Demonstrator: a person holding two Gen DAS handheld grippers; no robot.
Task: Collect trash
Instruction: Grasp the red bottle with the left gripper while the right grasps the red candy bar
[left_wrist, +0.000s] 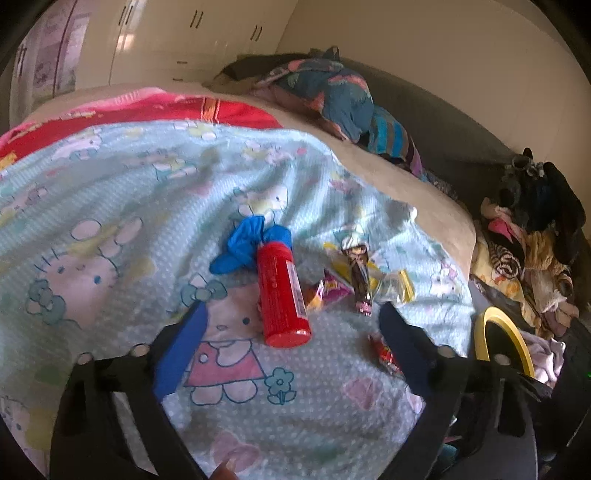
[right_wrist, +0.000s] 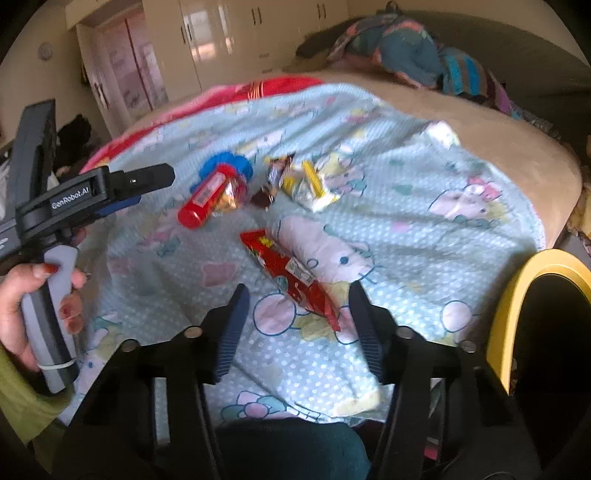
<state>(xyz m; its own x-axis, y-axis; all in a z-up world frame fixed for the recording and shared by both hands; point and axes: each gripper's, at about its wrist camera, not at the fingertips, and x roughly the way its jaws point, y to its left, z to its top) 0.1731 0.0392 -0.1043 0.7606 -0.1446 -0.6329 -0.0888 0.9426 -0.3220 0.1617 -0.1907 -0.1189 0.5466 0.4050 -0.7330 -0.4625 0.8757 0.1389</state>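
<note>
Soft daylight; glare on the glossy wardrobe doors; fisheye bending at edges; slight blur throughout.

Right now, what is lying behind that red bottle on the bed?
A crumpled blue glove lies behind the red bottle, touching its far end. The bottle hides part of the glove, on the cartoon blanket.

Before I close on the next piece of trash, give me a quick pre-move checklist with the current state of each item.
1. Right gripper open: ok, fingers spread wide, nothing held.
2. Red wrapper lined up: ok, it lies flat on the blanket with its near end between the right fingers.
3. Left gripper open: ok, empty.
4. Red bottle in the left gripper's path: ok, on its side ahead of the fingers, leaning on the blue glove.
5. Bin within reach: ok, yellow rim at right; how full it is, cannot tell.
6. Arms apart: ok.
</note>
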